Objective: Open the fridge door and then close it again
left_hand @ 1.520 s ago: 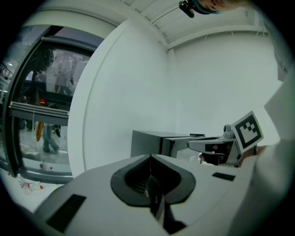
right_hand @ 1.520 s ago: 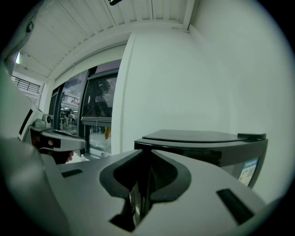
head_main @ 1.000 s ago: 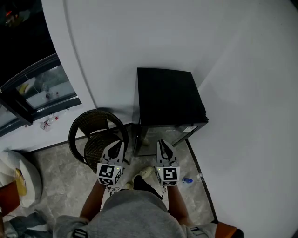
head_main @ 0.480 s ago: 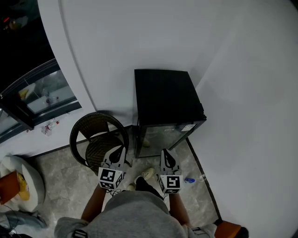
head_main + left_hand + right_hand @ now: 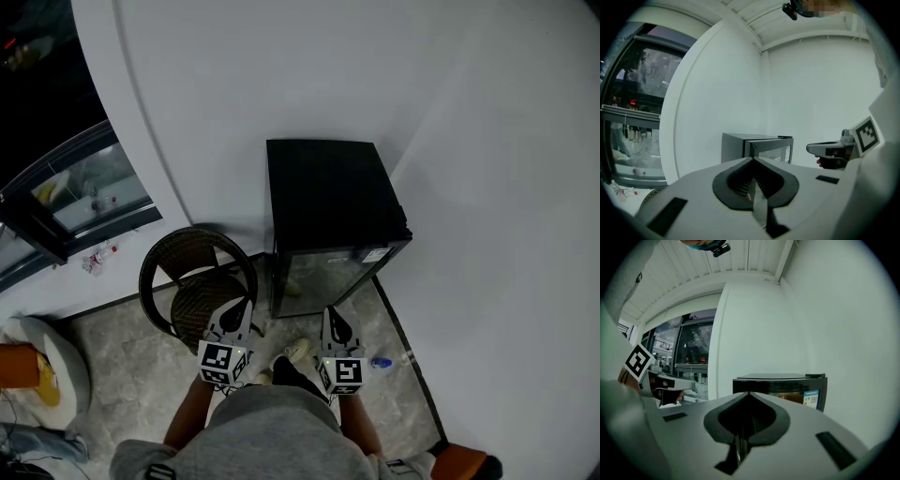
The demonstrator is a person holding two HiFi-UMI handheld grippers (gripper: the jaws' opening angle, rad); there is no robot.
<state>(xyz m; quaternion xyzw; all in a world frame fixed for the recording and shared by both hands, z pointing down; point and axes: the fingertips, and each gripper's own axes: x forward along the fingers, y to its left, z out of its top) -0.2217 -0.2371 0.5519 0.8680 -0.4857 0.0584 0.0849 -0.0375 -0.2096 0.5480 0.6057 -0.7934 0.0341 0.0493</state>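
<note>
Seen from above, a small black fridge (image 5: 333,202) stands upright in a corner of white wall (image 5: 281,75), near the centre of the frame. Its door (image 5: 323,281) is shut and faces the bottom of the frame, toward the person. The top runs back from there to the wall. Whether the fridge is taller than it is deep cannot be told.

A round wicker chair (image 5: 192,272) stands just left of the fridge on a marbled floor (image 5: 112,356). Below the fridge and apart from it, the left gripper (image 5: 241,307) and the right gripper (image 5: 330,315) are held side by side, both pointing up the frame toward the door. A shoe (image 5: 298,349) shows between them.

Only this head view shows the chair, the floor and the shoe. The jaws are too small here to read.

The left gripper view shows that gripper's jaws pressed together with nothing between them. Beyond them the fridge appears corner-on, with its left side and door both in sight. The right gripper pokes in from the right edge.

The right gripper view shows its own jaws pressed together too, and empty. It faces the door more squarely: a glassy front with a sticker (image 5: 812,399) at its right. A dark window (image 5: 693,348) fills the left, where the left gripper enters at the edge.
</note>
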